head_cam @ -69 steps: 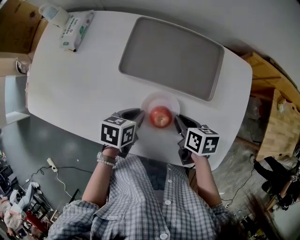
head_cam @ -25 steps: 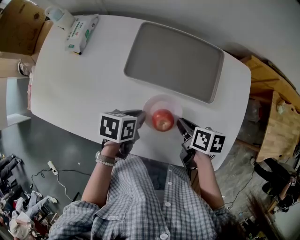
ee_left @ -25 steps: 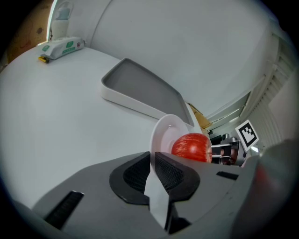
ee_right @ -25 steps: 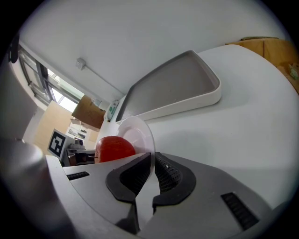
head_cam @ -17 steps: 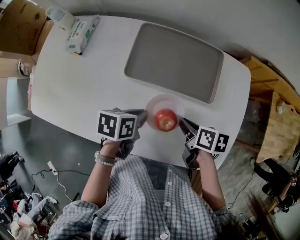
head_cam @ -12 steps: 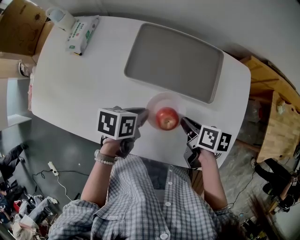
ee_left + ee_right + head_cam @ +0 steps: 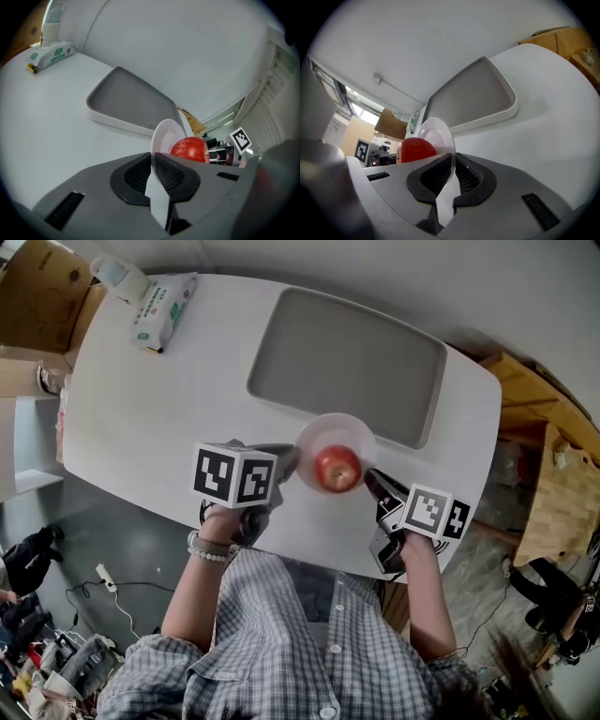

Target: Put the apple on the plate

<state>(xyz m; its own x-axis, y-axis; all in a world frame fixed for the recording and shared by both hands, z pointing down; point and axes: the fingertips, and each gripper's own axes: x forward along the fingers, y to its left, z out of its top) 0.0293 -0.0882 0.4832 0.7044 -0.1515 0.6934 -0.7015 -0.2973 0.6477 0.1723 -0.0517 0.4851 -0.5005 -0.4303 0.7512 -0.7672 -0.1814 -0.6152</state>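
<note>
Seen from the head, each marker cube covers its gripper's body, so the left gripper (image 7: 286,457) and right gripper (image 7: 375,482) show only their jaw ends at the plate (image 7: 328,426). In both gripper views the underside of the apple (image 7: 189,149) sinks behind the jaws (the plate's pinched rim too). Print on the wipes pack (image 7: 161,298) is too small to read. The cardboard box (image 7: 33,292) is cut by the corner, and the floor clutter (image 7: 37,681) is indistinct.
</note>
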